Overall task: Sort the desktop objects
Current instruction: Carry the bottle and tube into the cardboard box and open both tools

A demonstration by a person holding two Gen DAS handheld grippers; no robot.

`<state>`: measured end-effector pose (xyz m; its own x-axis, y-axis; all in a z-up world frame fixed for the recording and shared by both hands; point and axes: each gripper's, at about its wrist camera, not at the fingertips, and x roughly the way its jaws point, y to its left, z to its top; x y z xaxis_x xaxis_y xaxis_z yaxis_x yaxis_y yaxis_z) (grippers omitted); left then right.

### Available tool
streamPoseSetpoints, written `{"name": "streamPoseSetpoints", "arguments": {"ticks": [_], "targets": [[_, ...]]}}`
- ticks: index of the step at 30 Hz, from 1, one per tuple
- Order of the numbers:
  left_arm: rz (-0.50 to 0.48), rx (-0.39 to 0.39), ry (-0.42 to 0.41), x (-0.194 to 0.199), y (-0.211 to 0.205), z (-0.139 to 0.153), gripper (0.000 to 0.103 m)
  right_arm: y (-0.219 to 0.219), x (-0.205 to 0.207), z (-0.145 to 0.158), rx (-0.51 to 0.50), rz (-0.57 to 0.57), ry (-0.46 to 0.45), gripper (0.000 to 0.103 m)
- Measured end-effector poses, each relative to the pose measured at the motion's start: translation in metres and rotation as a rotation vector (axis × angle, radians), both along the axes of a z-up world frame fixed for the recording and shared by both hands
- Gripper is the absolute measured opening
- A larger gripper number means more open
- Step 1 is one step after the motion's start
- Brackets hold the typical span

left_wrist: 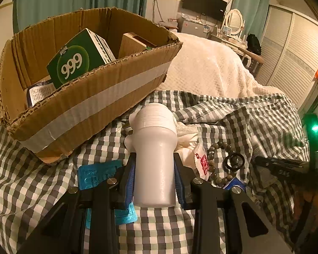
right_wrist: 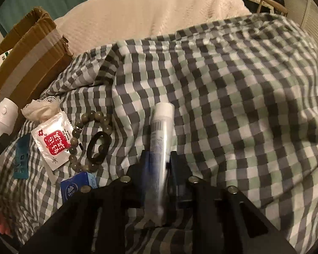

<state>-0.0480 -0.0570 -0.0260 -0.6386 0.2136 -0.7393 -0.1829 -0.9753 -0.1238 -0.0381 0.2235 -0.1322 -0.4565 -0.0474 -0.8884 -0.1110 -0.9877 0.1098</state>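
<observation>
My left gripper (left_wrist: 154,165) is shut on a white bottle-shaped device (left_wrist: 153,148), held upright just in front of the cardboard box (left_wrist: 91,97). The box holds a green "999" carton (left_wrist: 74,61) and other packs. In the right wrist view my right gripper (right_wrist: 160,158) is shut on a blurred white tube (right_wrist: 161,127) with a white cap, close over the checked cloth (right_wrist: 233,105). The same white device (right_wrist: 4,114) shows at the left edge of that view, next to the box (right_wrist: 29,59).
Left of the tube on the cloth lie a beaded bracelet (right_wrist: 89,127), a black hair tie (right_wrist: 98,146), a red-and-white sachet (right_wrist: 53,141), a teal blister pack (right_wrist: 21,158) and a blue tissue pack (right_wrist: 78,188). A cream blanket (left_wrist: 212,67) lies behind.
</observation>
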Motion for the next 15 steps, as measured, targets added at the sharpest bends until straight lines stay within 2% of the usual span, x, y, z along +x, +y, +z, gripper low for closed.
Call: {"name": "streamPoseSetpoints", "arguments": {"ticks": [4, 6, 9, 12, 15], "targets": [[-0.003, 0.029, 0.038, 0.001, 0.0, 0.017, 0.032, 0.0, 0.015, 0.037, -0.02, -0.002, 0.105, 0.016], [-0.007, 0.04, 0.08, -0.002, 0.0, 0.037, 0.032, -0.005, 0.018, 0.061, -0.078, 0.025, 0.159, 0.016], [0.003, 0.068, 0.156, -0.007, -0.006, 0.071, 0.032, -0.032, 0.013, 0.106, -0.105, 0.108, 0.266, 0.016], [0.043, 0.093, 0.208, -0.025, -0.025, 0.103, 0.032, -0.071, -0.011, 0.149, -0.17, 0.211, 0.354, 0.016], [0.118, 0.061, 0.218, -0.055, -0.048, 0.114, 0.032, -0.116, -0.047, 0.176, -0.246, 0.307, 0.386, 0.016]]}}
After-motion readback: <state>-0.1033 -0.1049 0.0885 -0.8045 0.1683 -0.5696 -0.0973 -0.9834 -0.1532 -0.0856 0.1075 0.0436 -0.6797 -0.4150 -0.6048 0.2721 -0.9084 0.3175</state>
